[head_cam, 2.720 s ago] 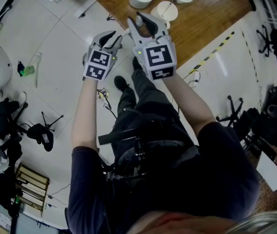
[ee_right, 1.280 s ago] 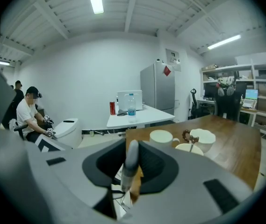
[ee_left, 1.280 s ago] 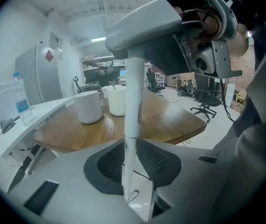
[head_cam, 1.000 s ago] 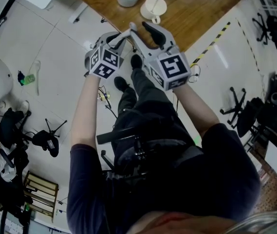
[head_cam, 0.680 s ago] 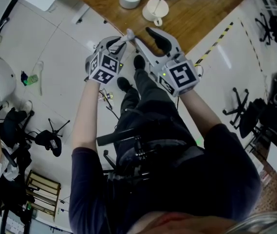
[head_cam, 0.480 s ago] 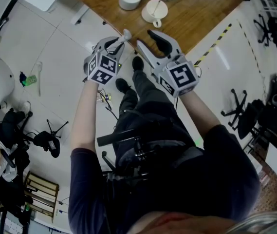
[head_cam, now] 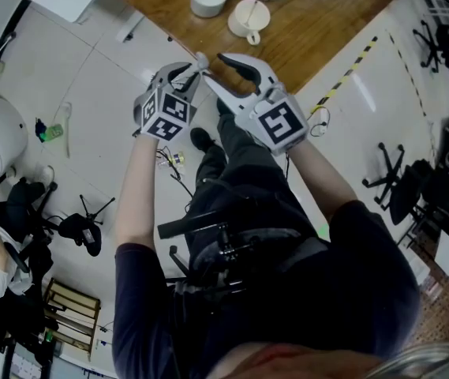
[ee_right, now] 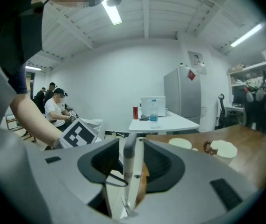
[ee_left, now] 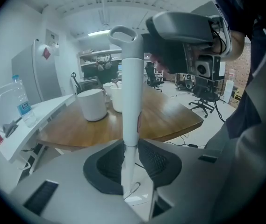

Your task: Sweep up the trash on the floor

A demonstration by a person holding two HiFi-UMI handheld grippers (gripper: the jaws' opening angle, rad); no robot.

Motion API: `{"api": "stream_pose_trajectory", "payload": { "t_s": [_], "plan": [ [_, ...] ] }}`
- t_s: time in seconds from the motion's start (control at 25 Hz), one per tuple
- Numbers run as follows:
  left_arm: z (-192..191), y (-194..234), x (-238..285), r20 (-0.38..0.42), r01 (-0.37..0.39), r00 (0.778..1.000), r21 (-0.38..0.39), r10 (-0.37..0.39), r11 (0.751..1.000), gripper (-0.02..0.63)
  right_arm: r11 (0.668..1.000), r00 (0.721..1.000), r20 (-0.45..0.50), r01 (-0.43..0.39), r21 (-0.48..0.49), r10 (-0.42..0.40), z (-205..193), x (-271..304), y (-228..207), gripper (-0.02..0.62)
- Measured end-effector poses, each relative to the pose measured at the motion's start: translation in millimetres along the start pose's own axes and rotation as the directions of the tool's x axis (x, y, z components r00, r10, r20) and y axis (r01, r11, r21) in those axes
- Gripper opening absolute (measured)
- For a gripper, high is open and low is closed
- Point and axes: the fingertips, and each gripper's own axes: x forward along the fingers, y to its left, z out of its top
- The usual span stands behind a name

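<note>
**Operator:** While my left gripper (ee_left: 132,164) is clamped on the long white plastic handle with the loop end (ee_left: 131,92), my right gripper (ee_right: 130,164) gapes wide around its top, pads not touching.

**Colleague:** Why both?

**Operator:** I reckon two holds, low and high, let me swing it for sweeping. Only the head view shows the trash: green-and-clear litter (head_cam: 49,129) on the white floor (head_cam: 106,77), well off to the left gripper's left. The gripper views see just the brown wooden table (ee_left: 161,120) and white cups (ee_left: 91,105).
</note>
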Motion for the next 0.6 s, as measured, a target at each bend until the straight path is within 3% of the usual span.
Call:
{"api": "stream_pose_trajectory", "payload": {
  "t_s": [0.16, 0.2, 0.32, 0.44, 0.6],
  "plan": [
    [5.0, -13.1, 6.6, 0.005, 0.066, 0.998, 0.033, -0.067, 0.997, 0.091, 0.991, 0.996, -0.038, -0.087, -0.103, 0.084, -0.6, 30.6, 7.2, 0.186],
    [5.4, -15.6, 8.2, 0.002, 0.084, 0.996, 0.046, -0.084, 0.995, 0.091, 0.989, 0.995, -0.050, -0.089, -0.118, 0.084, -2.4, 34.7, 6.7, 0.114],
    [7.6, -20.7, 10.1, -0.018, 0.143, 0.990, 0.098, -0.142, 0.985, 0.089, 0.999, 0.997, -0.066, 0.027, -0.030, -0.029, -2.6, 33.3, -1.8, 0.086],
    [8.8, -24.7, 9.6, -0.060, 0.194, 0.980, 0.146, -0.188, 0.970, 0.087, 0.976, 0.983, -0.057, 0.181, 0.118, -0.175, -3.4, 24.2, -12.5, 0.069],
    [1.0, -10.5, 0.2, -0.060, 0.124, 0.991, 0.124, -0.117, 0.984, 0.091, 0.953, 0.971, -0.059, 0.241, 0.183, -0.234, -6.5, 16.1, -28.0, 0.069]
  ]
}}
